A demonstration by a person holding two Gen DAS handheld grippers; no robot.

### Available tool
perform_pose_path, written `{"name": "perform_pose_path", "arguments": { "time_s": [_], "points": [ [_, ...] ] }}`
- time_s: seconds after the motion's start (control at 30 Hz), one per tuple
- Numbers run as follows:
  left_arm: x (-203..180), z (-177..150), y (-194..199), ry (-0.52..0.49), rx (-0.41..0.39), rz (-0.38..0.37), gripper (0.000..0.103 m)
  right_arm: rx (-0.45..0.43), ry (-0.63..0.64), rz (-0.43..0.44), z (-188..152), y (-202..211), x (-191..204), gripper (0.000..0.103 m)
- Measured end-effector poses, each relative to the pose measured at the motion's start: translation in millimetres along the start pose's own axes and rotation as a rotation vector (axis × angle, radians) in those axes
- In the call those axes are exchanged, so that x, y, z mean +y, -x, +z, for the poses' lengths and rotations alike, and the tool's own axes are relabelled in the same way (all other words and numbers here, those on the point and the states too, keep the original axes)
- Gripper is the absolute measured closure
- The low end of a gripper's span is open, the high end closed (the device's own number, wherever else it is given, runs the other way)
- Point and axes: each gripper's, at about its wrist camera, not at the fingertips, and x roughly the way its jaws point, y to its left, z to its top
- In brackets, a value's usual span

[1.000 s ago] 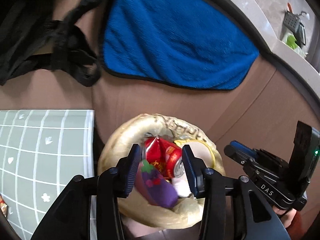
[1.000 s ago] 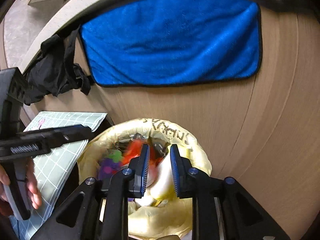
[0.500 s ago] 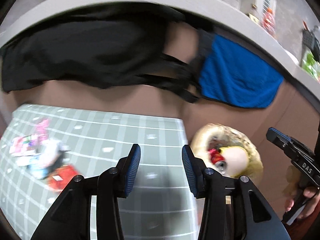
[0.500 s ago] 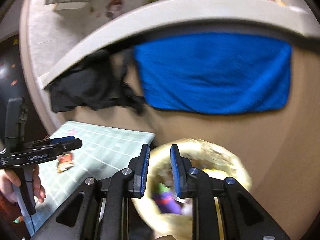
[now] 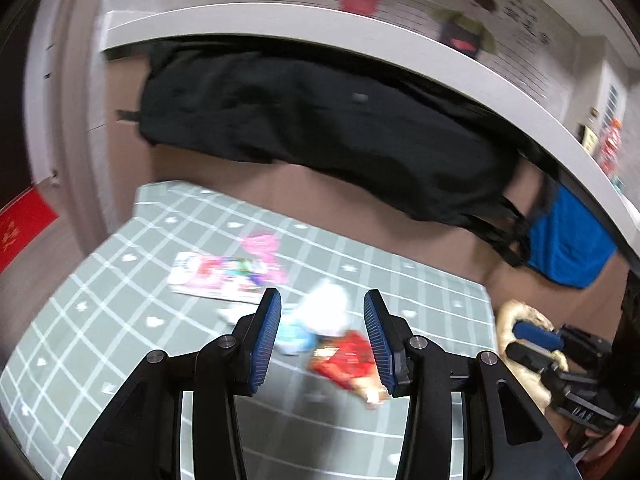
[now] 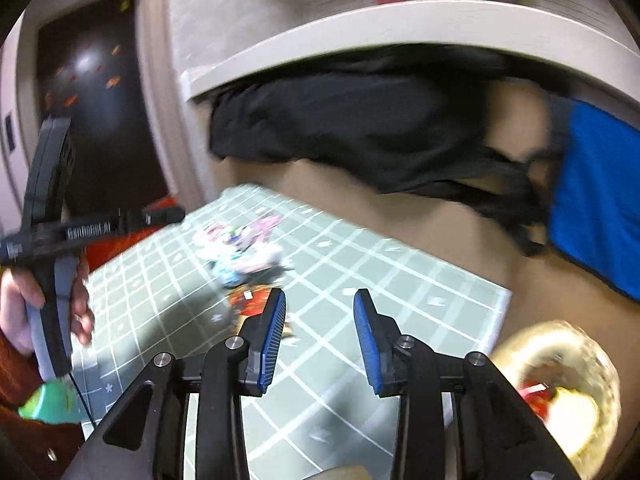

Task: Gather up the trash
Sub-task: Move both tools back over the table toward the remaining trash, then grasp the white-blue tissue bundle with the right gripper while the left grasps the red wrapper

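Observation:
Trash lies on a green checked mat [image 5: 120,344]: a red wrapper [image 5: 346,362], a white crumpled piece [image 5: 326,310], a light blue piece [image 5: 294,336], a colourful flat packet [image 5: 218,278] and a pink scrap [image 5: 262,246]. My left gripper [image 5: 322,338] is open and empty, above the red wrapper and white piece. My right gripper [image 6: 320,338] is open and empty over the mat [image 6: 400,280], right of the red wrapper [image 6: 252,300]. The yellow trash bag [image 6: 560,392] with trash inside sits right of the mat; it also shows in the left wrist view [image 5: 520,316].
A black cloth [image 5: 320,128] and a blue towel [image 5: 568,248] hang from a white counter edge [image 5: 360,24] above a brown panel. The left handle [image 6: 48,248] is at the left in the right wrist view. A red mat [image 5: 20,228] lies far left.
Both grippers swung left from over the trash bag to over the mat. The left gripper let the purple item go into the bag. The right jaws opened wider.

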Motion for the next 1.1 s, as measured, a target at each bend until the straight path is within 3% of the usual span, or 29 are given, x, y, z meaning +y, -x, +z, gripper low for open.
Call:
{"name": "perform_pose_path", "arguments": {
  "time_s": [0.2,0.33,0.53,0.7,0.73,0.87,0.93,1.0,1.07,1.1],
  "points": [
    [60,-4,3,0.063,-0.003,0.047,0.059,0.097,0.010,0.102,9,-67,35,0.069],
    [86,-9,-1,0.086,0.008,0.051,0.059,0.118,-0.013,0.124,23,-104,48,0.069],
    [114,-16,-16,0.117,0.049,0.030,0.059,0.164,0.024,0.154,42,-158,68,0.069],
    [133,-20,-23,0.150,0.065,0.043,0.059,0.254,0.129,0.164,31,-199,92,0.067],
    [137,-21,-24,0.159,0.065,0.046,0.059,0.248,0.146,0.160,29,-203,95,0.061],
    [141,-24,-29,0.177,0.077,0.048,0.059,0.255,0.127,0.172,31,-211,91,0.060],
    [137,-24,-32,0.173,0.084,0.038,0.059,0.271,0.108,0.197,33,-212,85,0.062],
    [132,-24,-34,0.167,0.087,0.028,0.059,0.271,0.091,0.214,35,-208,79,0.070],
    [122,-24,-37,0.158,0.096,0.006,0.059,0.255,0.064,0.211,38,-200,73,0.084],
    [118,-23,-38,0.154,0.101,-0.003,0.059,0.235,0.050,0.204,40,-194,68,0.084]
  ]
}}
